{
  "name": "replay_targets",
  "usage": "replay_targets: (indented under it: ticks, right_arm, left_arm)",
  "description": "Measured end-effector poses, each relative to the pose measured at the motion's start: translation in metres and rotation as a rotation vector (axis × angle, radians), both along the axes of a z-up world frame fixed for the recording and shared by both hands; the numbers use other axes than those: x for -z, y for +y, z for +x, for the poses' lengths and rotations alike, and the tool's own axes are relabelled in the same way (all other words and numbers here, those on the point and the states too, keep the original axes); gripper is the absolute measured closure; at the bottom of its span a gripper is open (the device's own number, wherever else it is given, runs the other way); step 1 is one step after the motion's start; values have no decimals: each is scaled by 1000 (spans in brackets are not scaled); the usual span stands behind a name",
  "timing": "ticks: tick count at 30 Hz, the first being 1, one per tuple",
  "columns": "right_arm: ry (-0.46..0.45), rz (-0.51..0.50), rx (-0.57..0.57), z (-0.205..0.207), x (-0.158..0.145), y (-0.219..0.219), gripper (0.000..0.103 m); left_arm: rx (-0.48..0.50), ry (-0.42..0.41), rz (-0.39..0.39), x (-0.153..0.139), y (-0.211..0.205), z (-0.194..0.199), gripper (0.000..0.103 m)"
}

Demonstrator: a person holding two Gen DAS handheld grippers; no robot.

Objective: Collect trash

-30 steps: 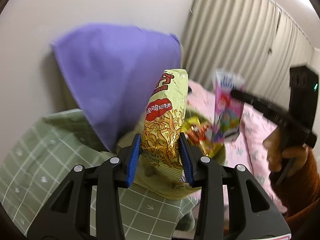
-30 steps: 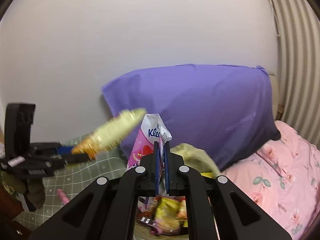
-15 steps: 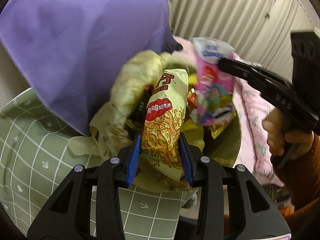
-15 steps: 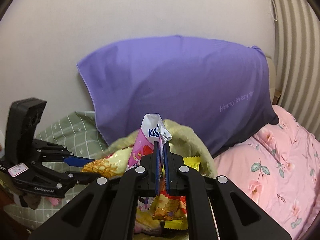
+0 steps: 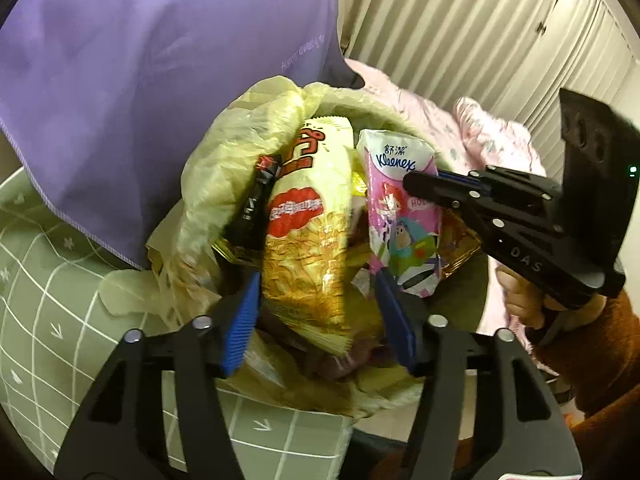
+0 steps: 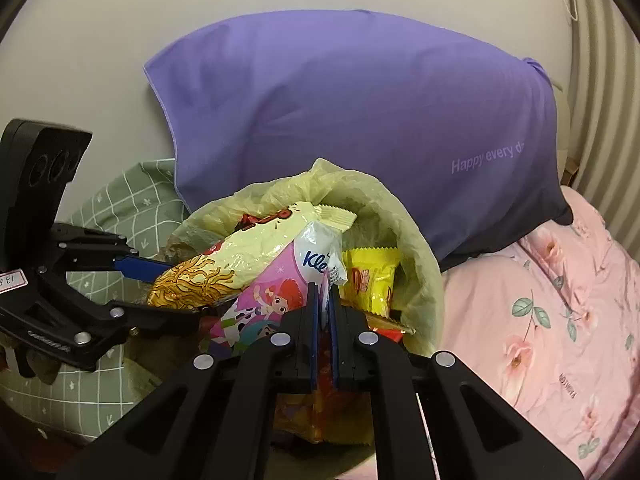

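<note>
Now the left gripper (image 5: 318, 316) has just been opening: its blue pads (image 5: 240, 320) stand apart on either side of the snack bag (image 5: 308, 240) without pressing it, and the bag lies tilted on the heap inside the bin bag (image 5: 240, 136). Beside it, the right gripper (image 6: 324, 300) is clamped tight on the tissue pack (image 6: 276, 296), pinching its upper edge; the pack hangs over the bin bag's mouth, touching the snack bag. More wrappers fill the bin bag, among them a yellow packet (image 6: 370, 276) just right of the pack. A hand (image 5: 520, 296) in a brown sleeve (image 5: 600, 360) holds the right gripper. Behind the bin bag leans a purple pillow (image 6: 360, 120), with a green checked cover (image 5: 52, 300) to the left and a pink floral quilt (image 6: 540, 320) to the right.
</note>
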State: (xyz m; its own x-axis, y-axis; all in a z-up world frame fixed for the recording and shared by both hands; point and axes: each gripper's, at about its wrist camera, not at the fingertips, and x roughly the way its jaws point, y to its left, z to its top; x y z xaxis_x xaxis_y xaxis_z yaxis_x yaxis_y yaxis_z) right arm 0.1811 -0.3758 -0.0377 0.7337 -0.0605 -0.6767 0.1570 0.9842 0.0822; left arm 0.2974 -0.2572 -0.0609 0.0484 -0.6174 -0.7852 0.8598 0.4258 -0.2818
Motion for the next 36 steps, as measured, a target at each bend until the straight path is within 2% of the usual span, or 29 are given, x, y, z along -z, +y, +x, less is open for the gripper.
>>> replay_targets:
  ticks: [4,6,8,12,15,17,19,23,27,31,36]
  right_arm:
    - [-18,-15,9,-8,-2,-2,93]
    - [-31,-10,2,-10,-3,-3,84]
    - [-47,-1,-10,-14,-5,-2,69]
    - [-85,-8,-1,-24,-14,5,69]
    - [-132,-1,-9,-39,-25,15,61]
    - [-153,14,-32,-51,-31,25,59]
    - [-162,24,-67,-64,-39,42,59]
    - [-173,52,-151,-91,-50,79,59]
    - [-163,103,-239,-118,-54,114,59]
    - [-149,88,-312,-146,-53,153,55]
    - [-149,77,-384,-174,-53,190,55]
  left_arm:
    - [-52,-33,-43,-7,16,-12,36]
    - [-84,-35,-76,-12,27,-15,32]
    - [-120,-42,-106,-19,41,-19,29]
    - [-267,-76,-153,-33,81,-29,29]
    - [-384,-103,-187,-41,115,-48,28]
    - [-455,-137,-196,-44,137,-65,24]
    - [-528,-166,-188,-49,157,-82,22]
    - [-676,-257,-154,-58,205,-132,9]
    - [-840,-355,-102,-63,240,-189,9]
    - [-974,-439,-35,-68,264,-236,9]
    - [-1076,-516,25,-78,286,-284,9]
